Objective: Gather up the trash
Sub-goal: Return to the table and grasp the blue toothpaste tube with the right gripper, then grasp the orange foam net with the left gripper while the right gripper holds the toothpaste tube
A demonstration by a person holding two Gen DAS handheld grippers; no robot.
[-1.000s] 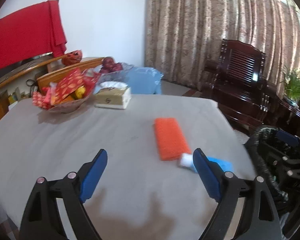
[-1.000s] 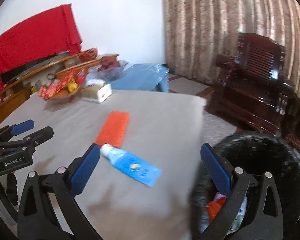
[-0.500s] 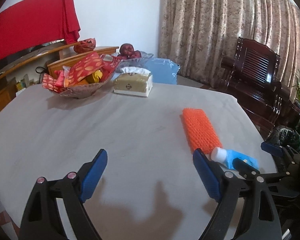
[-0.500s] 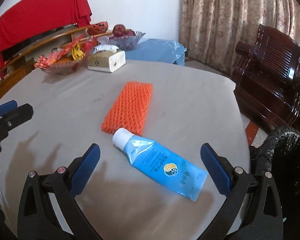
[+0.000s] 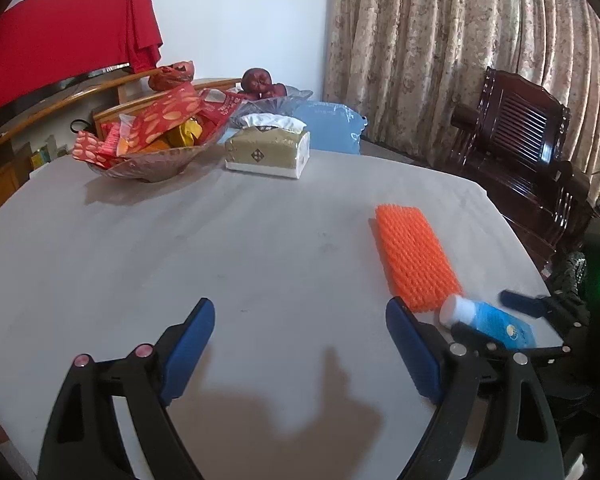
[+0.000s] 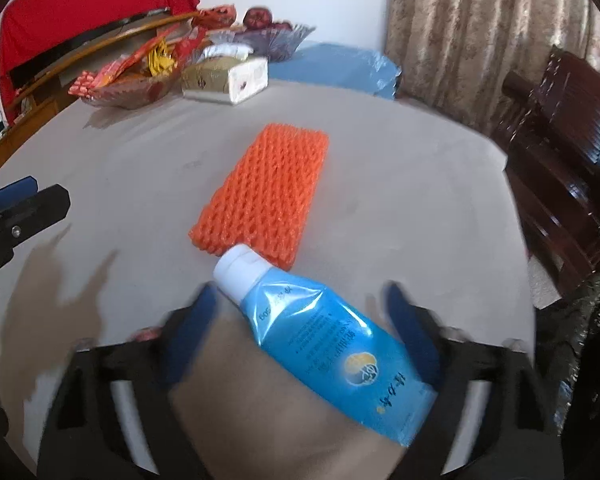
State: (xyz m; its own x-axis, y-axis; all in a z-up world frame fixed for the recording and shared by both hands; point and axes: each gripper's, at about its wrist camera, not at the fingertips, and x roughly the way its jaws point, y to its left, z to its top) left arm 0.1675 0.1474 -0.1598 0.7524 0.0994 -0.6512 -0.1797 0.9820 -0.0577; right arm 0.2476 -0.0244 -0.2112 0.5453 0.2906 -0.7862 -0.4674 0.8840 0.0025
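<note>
Right gripper (image 6: 300, 316) lowered over blue tube (image 6: 332, 344) near table's (image 5: 260, 240) right edge; jaws just narrowed, astride it, contact not yet certain. Left gripper (image 5: 300, 344) apart, empty. Pickup judged imminent.

The right hand-held gripper (image 6: 300, 320) has dropped over the blue tube (image 6: 332, 344), its jaws just closing.

Before you: a glossy plastic tube (image 6: 332, 344) with smooth white cap, an orange foam net (image 6: 266, 190), rough and meshed, on the matt grey table (image 5: 228, 248); dark polished wooden chair (image 5: 528, 148) behind.
</note>
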